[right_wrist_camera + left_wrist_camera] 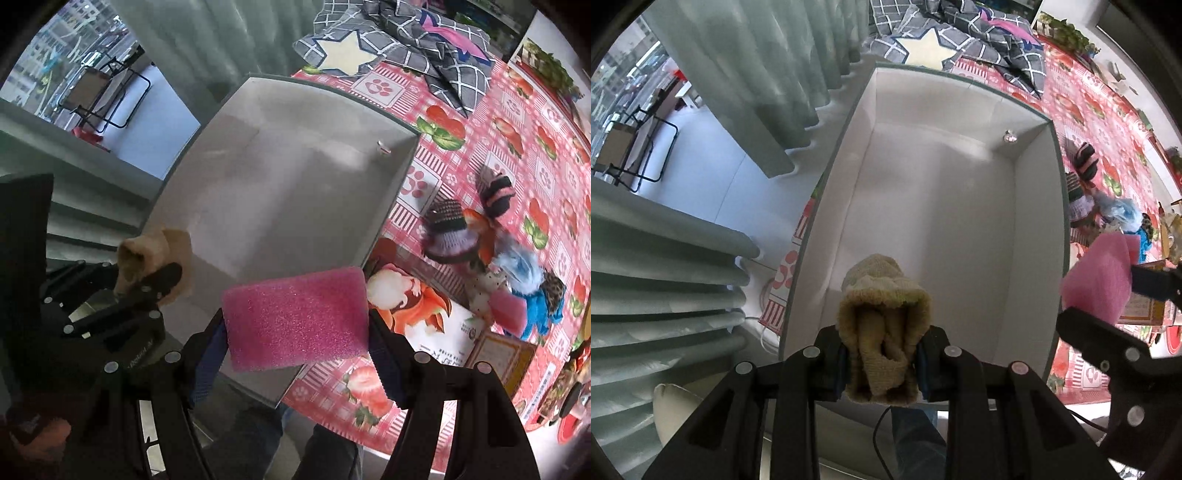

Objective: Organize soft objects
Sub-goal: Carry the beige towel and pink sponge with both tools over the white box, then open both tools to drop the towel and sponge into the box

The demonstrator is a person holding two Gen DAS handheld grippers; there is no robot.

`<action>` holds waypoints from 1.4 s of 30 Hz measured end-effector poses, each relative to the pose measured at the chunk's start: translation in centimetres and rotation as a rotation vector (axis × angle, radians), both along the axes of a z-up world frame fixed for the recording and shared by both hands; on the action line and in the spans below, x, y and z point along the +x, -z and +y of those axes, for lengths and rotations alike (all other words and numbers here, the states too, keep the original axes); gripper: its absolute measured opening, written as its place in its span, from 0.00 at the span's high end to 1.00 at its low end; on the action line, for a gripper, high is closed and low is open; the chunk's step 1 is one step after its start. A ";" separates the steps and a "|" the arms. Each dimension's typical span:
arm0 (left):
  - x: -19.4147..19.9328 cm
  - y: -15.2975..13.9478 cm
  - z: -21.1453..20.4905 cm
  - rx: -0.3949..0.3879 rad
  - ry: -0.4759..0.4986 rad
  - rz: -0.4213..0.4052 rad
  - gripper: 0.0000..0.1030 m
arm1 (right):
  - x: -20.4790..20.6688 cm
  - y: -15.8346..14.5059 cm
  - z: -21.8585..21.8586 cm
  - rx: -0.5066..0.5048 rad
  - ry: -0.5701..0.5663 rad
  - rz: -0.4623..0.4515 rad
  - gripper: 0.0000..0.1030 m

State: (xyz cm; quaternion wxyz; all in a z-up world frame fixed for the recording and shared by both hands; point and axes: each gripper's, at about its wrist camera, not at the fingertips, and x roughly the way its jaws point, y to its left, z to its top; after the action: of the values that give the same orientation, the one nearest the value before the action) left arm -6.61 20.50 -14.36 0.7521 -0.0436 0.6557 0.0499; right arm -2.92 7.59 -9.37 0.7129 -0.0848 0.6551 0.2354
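A white open box point(1039, 229) stands on the table; it also shows in the right wrist view point(388, 195) and looks empty. My left gripper point(882, 363) is shut on a rolled tan cloth point(882, 314) and holds it over the box's near end; the cloth shows from the side in the right wrist view point(173, 254). My right gripper point(295, 332) is shut on a pink sponge point(297, 317) above the box's near right corner; the sponge also shows at the right edge of the left wrist view point(1097, 277).
A pile of small knitted and fluffy soft items point(491, 251) lies on the red strawberry tablecloth point(491, 147) right of the box. A printed carton point(424, 314) lies next to the box. A grey checked quilt point(406, 37) is at the back. Curtains point(683, 258) hang left.
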 end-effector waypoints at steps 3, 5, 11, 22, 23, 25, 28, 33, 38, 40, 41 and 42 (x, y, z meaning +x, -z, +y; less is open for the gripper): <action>0.0 0.4 -0.1 -0.005 0.001 0.009 0.70 | 0.4 0.4 0.3 -0.012 -0.005 0.003 0.30; 0.0 0.6 -0.1 -0.004 0.003 0.011 0.70 | 0.6 0.7 0.4 -0.019 -0.013 0.006 0.30; 0.2 0.8 -0.2 -0.007 0.006 0.018 0.69 | 0.6 1.2 0.9 -0.025 -0.028 0.014 0.29; 0.0 0.3 -0.3 -0.023 0.020 -0.008 0.54 | 0.7 1.0 0.7 -0.019 -0.024 0.009 0.29; -0.1 0.2 -0.2 -0.025 0.017 -0.009 0.44 | 0.6 1.0 0.6 -0.017 -0.023 0.007 0.29; -0.2 -0.1 0.2 -0.031 -0.002 -0.029 0.28 | 0.9 0.8 0.2 -0.011 -0.010 0.003 0.28; -0.4 -0.9 1.2 -0.085 -0.047 -0.067 0.19 | 1.2 0.3 -0.6 0.004 0.021 -0.010 0.14; 0.0 -2.2 2.0 -0.128 -0.081 -0.090 0.09 | 1.7 -0.8 -1.4 0.048 0.056 -0.020 0.14; 0.4 -3.4 2.1 -0.121 -0.083 -0.112 0.01 | 1.9 -1.3 -2.1 0.074 0.093 -0.013 0.14; 0.6 -3.6 2.1 -0.118 -0.090 -0.114 0.00 | 2.1 -1.5 -2.7 0.087 0.116 -0.009 0.13; 0.7 -3.7 2.1 -0.127 -0.092 -0.113 0.00 | 2.2 -1.6 -3.0 0.086 0.122 -0.009 0.13; 0.8 -3.9 2.1 -0.130 -0.092 -0.114 0.00 | 2.3 -1.8 -3.2 0.087 0.128 -0.010 0.13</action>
State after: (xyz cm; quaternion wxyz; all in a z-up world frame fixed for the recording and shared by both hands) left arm -5.79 22.57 -10.43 0.7806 -0.1253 0.6110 0.0392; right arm -0.66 4.35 -7.58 0.7329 -0.0128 0.6446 0.2173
